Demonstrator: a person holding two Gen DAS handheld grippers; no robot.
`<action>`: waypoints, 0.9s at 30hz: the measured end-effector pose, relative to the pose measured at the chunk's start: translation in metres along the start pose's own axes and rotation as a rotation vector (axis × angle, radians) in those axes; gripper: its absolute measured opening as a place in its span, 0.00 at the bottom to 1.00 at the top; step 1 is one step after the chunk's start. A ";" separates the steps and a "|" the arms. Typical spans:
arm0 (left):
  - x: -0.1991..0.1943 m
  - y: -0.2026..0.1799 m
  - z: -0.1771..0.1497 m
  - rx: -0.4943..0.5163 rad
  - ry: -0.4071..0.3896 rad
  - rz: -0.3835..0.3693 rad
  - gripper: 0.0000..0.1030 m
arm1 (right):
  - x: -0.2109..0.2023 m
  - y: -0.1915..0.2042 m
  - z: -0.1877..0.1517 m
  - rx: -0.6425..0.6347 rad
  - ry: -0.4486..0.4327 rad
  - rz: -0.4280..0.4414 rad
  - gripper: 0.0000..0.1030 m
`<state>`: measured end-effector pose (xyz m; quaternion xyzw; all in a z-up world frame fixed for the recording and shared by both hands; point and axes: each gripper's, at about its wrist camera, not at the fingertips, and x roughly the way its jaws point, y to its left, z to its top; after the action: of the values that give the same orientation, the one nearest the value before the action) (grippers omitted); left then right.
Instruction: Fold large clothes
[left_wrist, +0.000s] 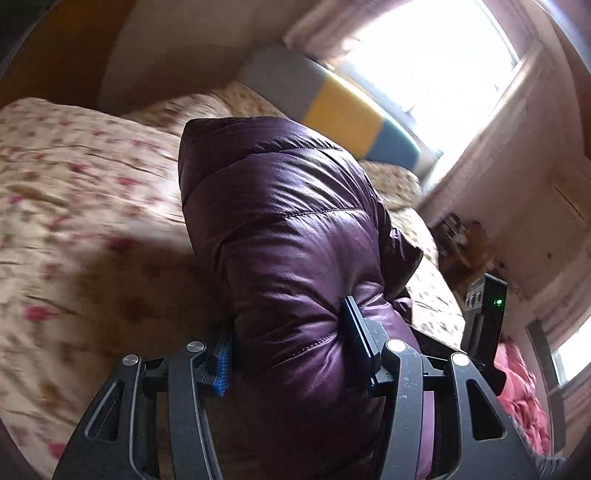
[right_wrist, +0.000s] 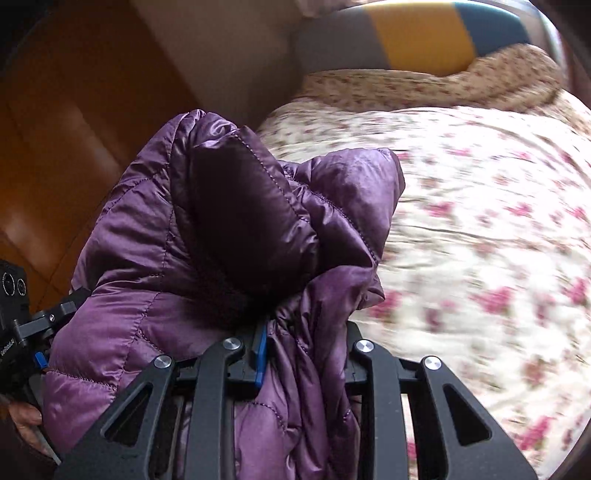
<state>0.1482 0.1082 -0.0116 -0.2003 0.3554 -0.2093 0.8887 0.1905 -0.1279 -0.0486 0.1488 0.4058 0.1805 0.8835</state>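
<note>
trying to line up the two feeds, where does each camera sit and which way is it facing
Left wrist: on the left hand-held gripper, looking down along its fingers, shut on the purple puffer jacket, toward the floral bed cover and window; the other gripper shows at right.
Right wrist: on the right hand-held gripper, shut on the jacket, facing the bed; a hand shows at left.
Shared: jacket, bed cover, striped cushion.

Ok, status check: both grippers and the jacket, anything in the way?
Left gripper clamped on purple jacket. Right gripper clamped on thinner bunch. Jacket held above floral bedspread. Nothing in the way.
</note>
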 end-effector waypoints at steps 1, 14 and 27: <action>-0.006 0.009 0.001 -0.012 -0.008 0.015 0.50 | 0.009 0.011 0.000 -0.018 0.011 0.002 0.23; 0.019 0.041 -0.036 0.021 0.018 0.247 0.52 | 0.050 0.021 -0.028 -0.078 0.037 -0.090 0.34; -0.014 0.029 -0.034 -0.009 -0.040 0.329 0.58 | -0.005 0.030 -0.019 -0.062 -0.029 -0.119 0.53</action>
<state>0.1211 0.1330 -0.0415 -0.1477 0.3668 -0.0555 0.9168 0.1663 -0.1013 -0.0448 0.0995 0.3951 0.1381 0.9027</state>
